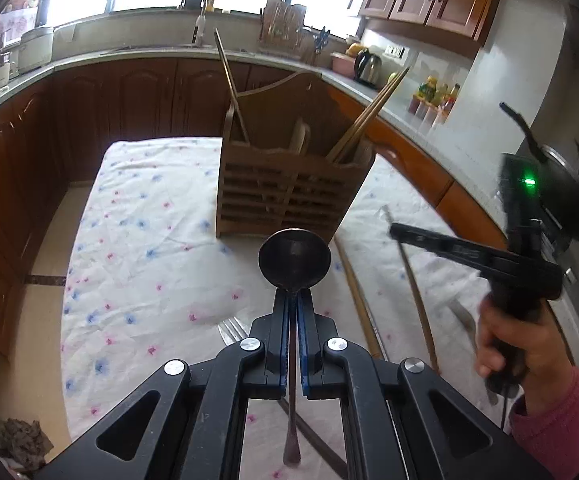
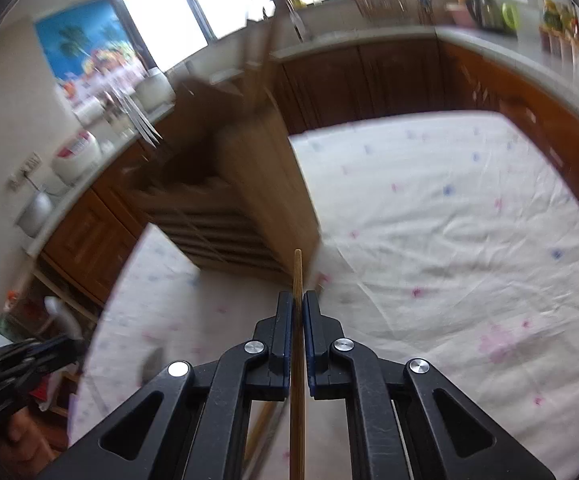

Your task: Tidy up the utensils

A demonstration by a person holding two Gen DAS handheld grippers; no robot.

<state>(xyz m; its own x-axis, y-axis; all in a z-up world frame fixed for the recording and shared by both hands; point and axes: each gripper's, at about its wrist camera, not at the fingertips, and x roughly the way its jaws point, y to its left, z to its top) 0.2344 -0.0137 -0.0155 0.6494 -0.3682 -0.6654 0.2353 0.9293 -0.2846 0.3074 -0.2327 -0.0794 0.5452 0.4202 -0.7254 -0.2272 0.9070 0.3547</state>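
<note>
The left tool (image 1: 294, 300) is clamped on the neck of a dark metal spoon (image 1: 295, 259), its bowl sticking out past the fingertips toward the wooden utensil holder (image 1: 289, 196) and its handle running back between the blue pads (image 1: 304, 344). The right tool (image 2: 297, 304) is closed on a wooden chopstick (image 2: 297, 276), whose tip pokes a little beyond the fingertips, just in front of the holder's near corner. In the left wrist view the right tool (image 1: 399, 232) shows to the right of the holder, gripped by a hand (image 1: 505, 344) in a pink sleeve (image 1: 557, 420). The holder stands upright on the counter (image 1: 149, 220), which is covered by a white floral cloth; chopsticks (image 1: 369, 120) already lean in its compartments. More loose sticks (image 1: 355, 296) and a fork (image 1: 231, 330) lie on the cloth in front of the holder, nearer the left tool.
</note>
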